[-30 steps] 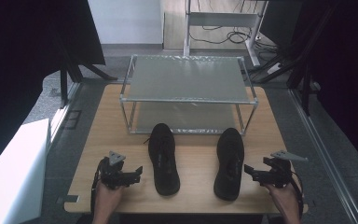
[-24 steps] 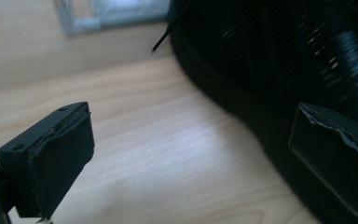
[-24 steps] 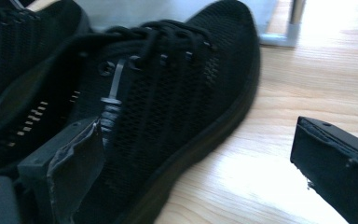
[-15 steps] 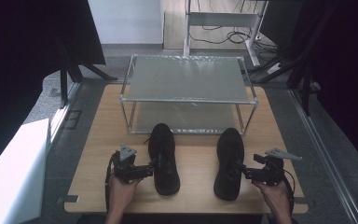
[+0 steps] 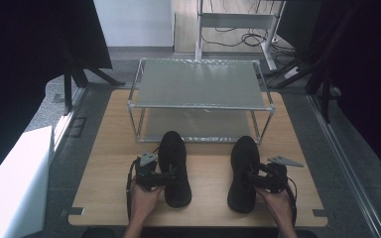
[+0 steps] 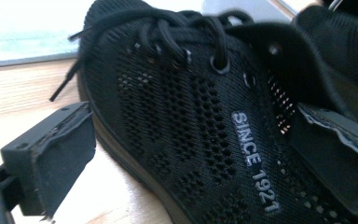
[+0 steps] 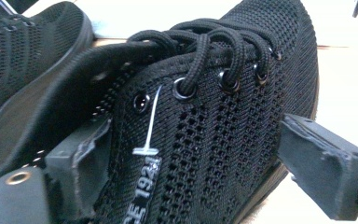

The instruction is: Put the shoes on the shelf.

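I see a wooden tabletop [image 5: 104,148] carrying a two-level wire rack [image 5: 198,91] at its far middle. Bare wood runs between the rack's front rail and the near edge, and along both side edges.

Both rack shelves look bare from the high view.

Two black mesh shoes lie on the tabletop in front of the rack, toes toward it, well apart. The left shoe [image 5: 173,166] sits left of centre and the right shoe [image 5: 242,171] right of centre, their heels close to the near edge.

My left gripper [image 5: 166,177] comes in from the near edge at the left shoe's outer flank. In the left gripper view its jaws stand released, one low beside the sole [image 6: 121,149] on the wood, the other at the collar, straddling the side wall printed "SINCE 1921" [image 6: 255,161].

My right gripper [image 5: 250,181] meets the right shoe's outer flank likewise. Its jaws are spread apart, one inside the collar, one outside near the sole; I cannot tell whether they touch the mesh [image 7: 223,140].
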Tool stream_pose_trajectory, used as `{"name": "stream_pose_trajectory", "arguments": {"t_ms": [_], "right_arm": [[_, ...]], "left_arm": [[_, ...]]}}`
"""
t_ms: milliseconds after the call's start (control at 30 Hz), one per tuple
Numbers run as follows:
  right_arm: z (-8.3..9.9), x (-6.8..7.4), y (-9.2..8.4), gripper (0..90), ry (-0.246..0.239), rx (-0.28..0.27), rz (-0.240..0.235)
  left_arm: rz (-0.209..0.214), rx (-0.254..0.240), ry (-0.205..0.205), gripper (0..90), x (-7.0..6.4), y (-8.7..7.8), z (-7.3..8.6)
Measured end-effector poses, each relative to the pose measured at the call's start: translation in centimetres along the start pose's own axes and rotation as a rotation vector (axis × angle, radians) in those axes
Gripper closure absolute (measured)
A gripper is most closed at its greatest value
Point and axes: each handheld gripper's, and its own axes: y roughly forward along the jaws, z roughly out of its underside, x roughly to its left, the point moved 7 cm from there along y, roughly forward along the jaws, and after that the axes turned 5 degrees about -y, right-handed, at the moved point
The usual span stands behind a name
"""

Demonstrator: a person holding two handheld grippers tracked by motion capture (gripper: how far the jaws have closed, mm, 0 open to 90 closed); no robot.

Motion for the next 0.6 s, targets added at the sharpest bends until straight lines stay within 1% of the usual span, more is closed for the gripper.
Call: {"name": "stream_pose_trajectory", "arguments": {"t_ms": [33, 67, 100, 133, 167, 200, 233, 267, 300, 333, 367, 433, 467, 500, 533, 567, 600], "right_arm": [[0.0, 0.0, 0.2, 13.7, -0.003, 0.001, 0.015], [0.1, -0.1, 0.3, 14.7, -0.008, 0.009, 0.031], [0.2, -0.1, 0.5, 16.4, -0.008, 0.011, 0.055], [0.3, -0.2, 0.6, 18.0, -0.009, 0.014, 0.07], [0.4, -0.3, 0.8, 21.0, -0.015, 0.028, 0.098], [0.4, -0.3, 0.8, 24.1, -0.029, 0.038, 0.113], [0.3, -0.4, 0.8, 28.7, -0.035, 0.038, 0.128], [0.3, -0.4, 0.8, 28.7, -0.035, 0.038, 0.128], [0.3, -0.7, 0.8, 35.7, -0.02, 0.023, 0.13], [0.3, -0.7, 0.8, 35.7, -0.02, 0.023, 0.13], [0.3, -0.8, 0.8, 38.5, -0.013, 0.019, 0.128], [0.2, -1.2, 0.6, 48.8, -0.007, 0.013, 0.143], [0.2, -1.2, 0.6, 52.6, -0.005, 0.011, 0.149], [0.2, -1.2, 0.6, 52.6, -0.005, 0.011, 0.149], [0.2, -1.4, 0.4, 59.8, -0.004, 0.005, 0.161], [0.2, -1.4, 0.4, 59.8, -0.004, 0.005, 0.161], [0.1, -1.4, 0.3, 62.3, -0.003, -0.002, 0.159]], "left_arm": [[-0.001, 0.004, -0.001, 2.3, 0.0, 0.3, 0.1], [-0.004, 0.012, -0.011, 2.8, 0.0, 0.6, 0.1], [-0.006, 0.015, -0.014, 3.7, 0.1, 0.7, 0.2], [-0.016, 0.018, -0.013, 4.2, 0.2, 1.0, 0.2], [-0.031, 0.02, -0.001, 6.4, 0.2, 1.2, 0.3], [-0.042, 0.023, 0.011, 9.8, 0.2, 1.3, 0.3], [-0.05, 0.02, 0.016, 16.4, 0.1, 1.5, 0.3], [-0.05, 0.02, 0.016, 18.3, 0.1, 1.5, 0.3], [-0.071, 0.021, 0.019, 22.2, 0.1, 1.4, 0.2], [-0.08, 0.016, 0.023, 22.2, 0.1, 1.4, 0.1], [-0.092, 0.015, 0.029, 25.9, 0.2, 1.4, 0.1], [-0.092, 0.026, 0.031, 34.3, 0.3, 1.3, 0.1], [-0.089, 0.027, 0.028, 36.9, 0.5, 1.3, 0.0], [-0.094, 0.031, 0.03, 36.9, 0.6, 1.2, 0.0], [-0.098, 0.032, 0.032, 43.1, 0.8, 1.2, -0.1], [-0.096, 0.033, 0.028, 43.1, 1.1, 1.1, -0.1], [-0.091, 0.035, 0.021, 45.2, 1.2, 1.1, -0.2]]}}
